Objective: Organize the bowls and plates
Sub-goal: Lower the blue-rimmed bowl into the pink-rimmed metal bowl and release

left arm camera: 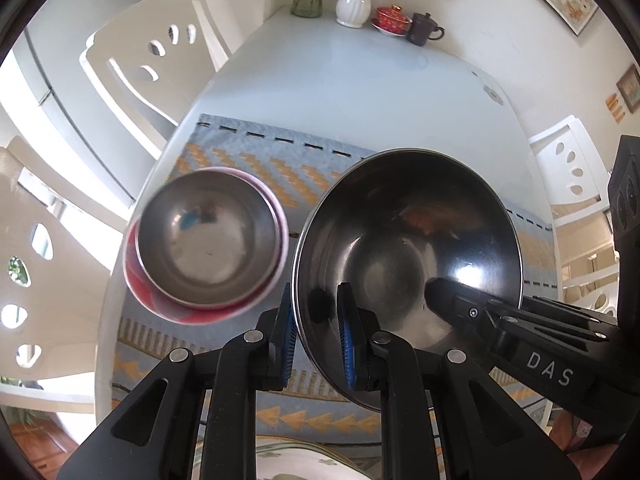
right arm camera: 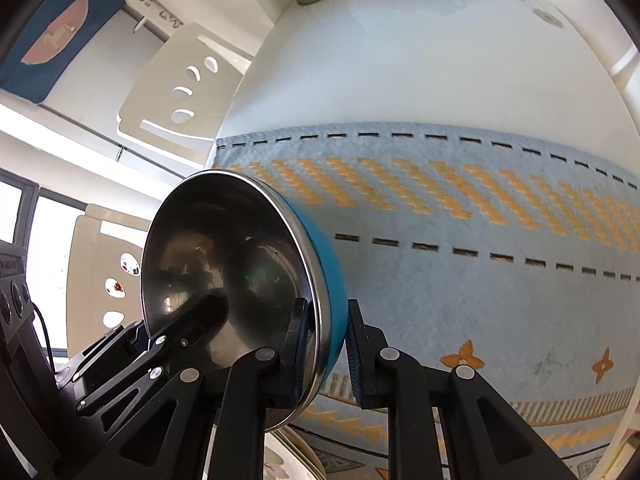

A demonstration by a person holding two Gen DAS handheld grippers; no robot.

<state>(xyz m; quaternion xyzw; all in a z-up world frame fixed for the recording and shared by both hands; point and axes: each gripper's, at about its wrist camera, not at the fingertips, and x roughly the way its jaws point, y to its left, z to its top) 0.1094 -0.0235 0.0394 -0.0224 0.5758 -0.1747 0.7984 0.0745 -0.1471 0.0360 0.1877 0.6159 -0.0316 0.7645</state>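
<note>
Both tools are clamped on one steel bowl with a blue outside point(right arm camera: 240, 280): the left gripper point(left arm camera: 318, 340) pinches one side of its rim, the right gripper point(right arm camera: 328, 356) the opposite side, carrying it above the patterned mat point(right arm camera: 460, 280). To nest it well, keep both hands level and lower it squarely into the smaller steel bowl point(left arm camera: 208, 236), which sits in what seems a pink-red bowl, blurred. Beyond, the white table point(left arm camera: 340, 80) is bare up to a vase point(left arm camera: 354, 2), red cup point(left arm camera: 392, 18) and dark mug point(left arm camera: 424, 30); nothing blocks the path.
</note>
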